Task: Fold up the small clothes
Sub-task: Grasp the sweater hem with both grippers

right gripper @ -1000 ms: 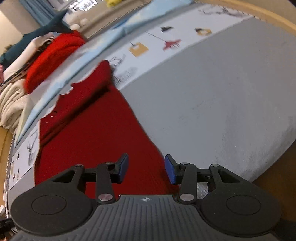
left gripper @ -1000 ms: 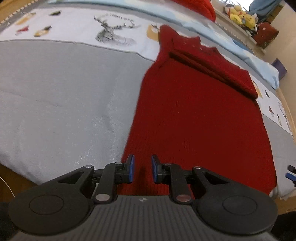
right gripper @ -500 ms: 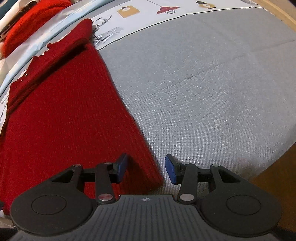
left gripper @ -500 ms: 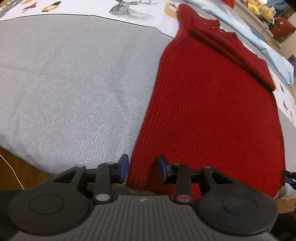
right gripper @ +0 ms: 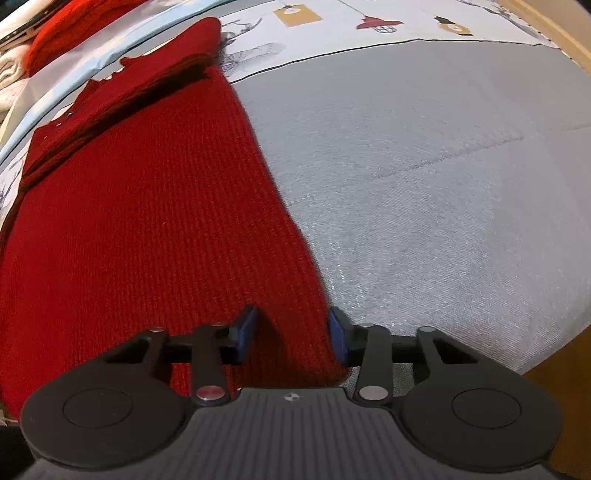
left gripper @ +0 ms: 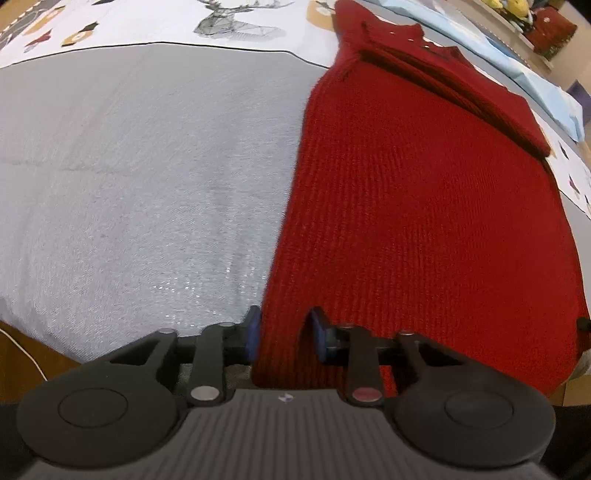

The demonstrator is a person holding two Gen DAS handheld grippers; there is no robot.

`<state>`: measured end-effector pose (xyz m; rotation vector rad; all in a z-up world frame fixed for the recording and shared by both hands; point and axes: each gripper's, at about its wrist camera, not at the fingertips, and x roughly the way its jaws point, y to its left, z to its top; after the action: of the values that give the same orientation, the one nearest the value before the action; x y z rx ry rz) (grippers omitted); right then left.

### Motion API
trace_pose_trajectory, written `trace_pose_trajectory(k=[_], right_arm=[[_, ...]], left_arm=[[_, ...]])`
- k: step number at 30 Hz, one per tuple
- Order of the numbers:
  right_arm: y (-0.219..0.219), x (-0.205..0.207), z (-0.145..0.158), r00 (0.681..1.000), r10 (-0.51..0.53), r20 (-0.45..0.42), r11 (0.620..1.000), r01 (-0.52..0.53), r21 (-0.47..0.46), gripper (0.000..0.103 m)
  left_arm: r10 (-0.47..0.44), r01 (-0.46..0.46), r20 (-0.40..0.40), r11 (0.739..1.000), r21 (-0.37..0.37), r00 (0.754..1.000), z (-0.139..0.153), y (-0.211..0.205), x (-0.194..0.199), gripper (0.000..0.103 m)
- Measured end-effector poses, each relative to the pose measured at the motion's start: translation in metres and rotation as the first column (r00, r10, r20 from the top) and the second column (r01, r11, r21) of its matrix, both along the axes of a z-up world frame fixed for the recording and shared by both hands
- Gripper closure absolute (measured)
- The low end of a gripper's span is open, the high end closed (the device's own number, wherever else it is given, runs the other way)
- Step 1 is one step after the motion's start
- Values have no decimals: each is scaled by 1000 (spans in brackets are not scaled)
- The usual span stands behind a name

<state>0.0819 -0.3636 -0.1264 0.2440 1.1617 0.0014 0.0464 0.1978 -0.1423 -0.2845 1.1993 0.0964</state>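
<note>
My left gripper [left gripper: 284, 334] sits low at the near left corner of the red knitted garment [left gripper: 417, 206], jaws parted with the hem's side edge lying between the blue pads [left gripper: 253, 328]; they straddle the knit but have not closed on it. To its left the grey bedspread [left gripper: 129, 184] runs out bare to a wooden edge. This view alone shows the stag print [left gripper: 236, 18] on the white printed sheet [left gripper: 110, 26] at the far side, and, in the far right corner, yellow soft toys [left gripper: 511, 5] on a shelf, blurred.

The garment lies flat on the bedspread, long way pointing from me, its upper part folded over in a darker band at the far end.

My right gripper [right gripper: 291, 330] stands at the garment's near right corner, jaws spread wider, the corner of the hem between the pads [right gripper: 338, 328] without being pinched. Only this view shows the folded pile at the far left, a bright red knit [right gripper: 66, 33] above cream cloth [right gripper: 11, 70], and the lamp print [right gripper: 378, 22] and yellow tag print [right gripper: 297, 14] on the sheet. Grey bedspread fills the right, ending at wood.

I can read no writing anywhere; a small emblem marks each gripper body, too small to make out. Each gripper's black body hides the nearest strip of hem.
</note>
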Motion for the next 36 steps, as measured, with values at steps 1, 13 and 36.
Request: trace_pose_trajectory(k=[1,13,36], right_arm=[[2,1,0,1000,7,1,1000,-7,7,74],[-5,-1,1,1000,4,0,999,-4,34,80],[10,3,2,998,67,12,998,-67,11,87]], left_arm=[[-7,7,3,1000,-4,1000,0,-1,0,86],[-31,31,-2,1000,4,1000,2,-3,-1,85],[-51,50,16,998,37,999,4,-10,-3,91]])
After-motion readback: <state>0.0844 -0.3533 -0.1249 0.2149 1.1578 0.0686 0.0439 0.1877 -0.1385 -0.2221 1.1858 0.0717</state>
